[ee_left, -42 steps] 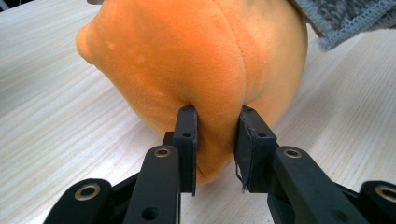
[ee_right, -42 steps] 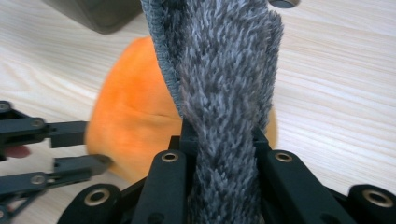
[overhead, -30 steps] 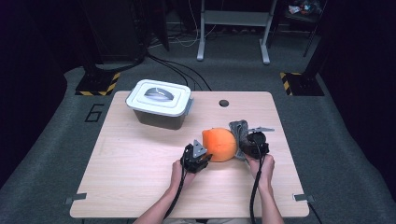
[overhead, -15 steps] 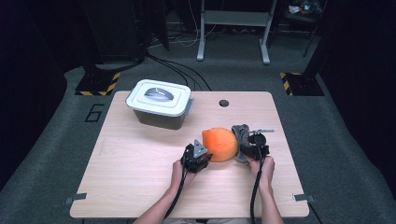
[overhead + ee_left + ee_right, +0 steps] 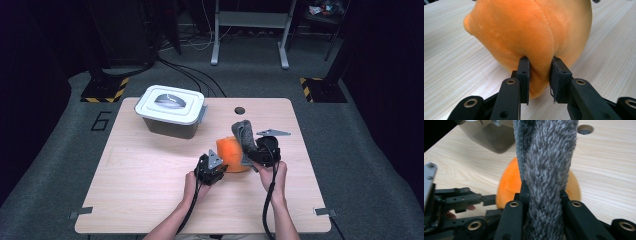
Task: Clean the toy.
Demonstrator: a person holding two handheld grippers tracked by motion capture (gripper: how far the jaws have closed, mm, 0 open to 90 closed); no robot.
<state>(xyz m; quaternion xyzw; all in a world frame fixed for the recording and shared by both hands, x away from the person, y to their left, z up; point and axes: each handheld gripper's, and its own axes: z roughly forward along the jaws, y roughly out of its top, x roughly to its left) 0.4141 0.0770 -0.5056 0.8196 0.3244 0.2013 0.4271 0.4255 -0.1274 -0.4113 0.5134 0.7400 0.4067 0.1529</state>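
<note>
An orange plush toy (image 5: 232,154) lies on the wooden table (image 5: 150,175), right of the middle. My left gripper (image 5: 212,170) is at its left side, shut on a fold of the orange plush (image 5: 534,32). A grey furry piece (image 5: 245,134) rises from the toy's right side. My right gripper (image 5: 252,152) is shut on that grey fur (image 5: 546,170), with the orange body (image 5: 509,182) showing behind it. The left gripper (image 5: 461,200) appears at the lower left of the right gripper view.
A lidded grey-white plastic box (image 5: 171,110) stands at the back left of the table, and its corner (image 5: 491,135) shows in the right gripper view. A round cable hole (image 5: 239,110) is at the back edge. Dark floor with cables surrounds the table.
The grey furry piece stands a little higher and more upright above the orange toy. Both hands have barely shifted.
</note>
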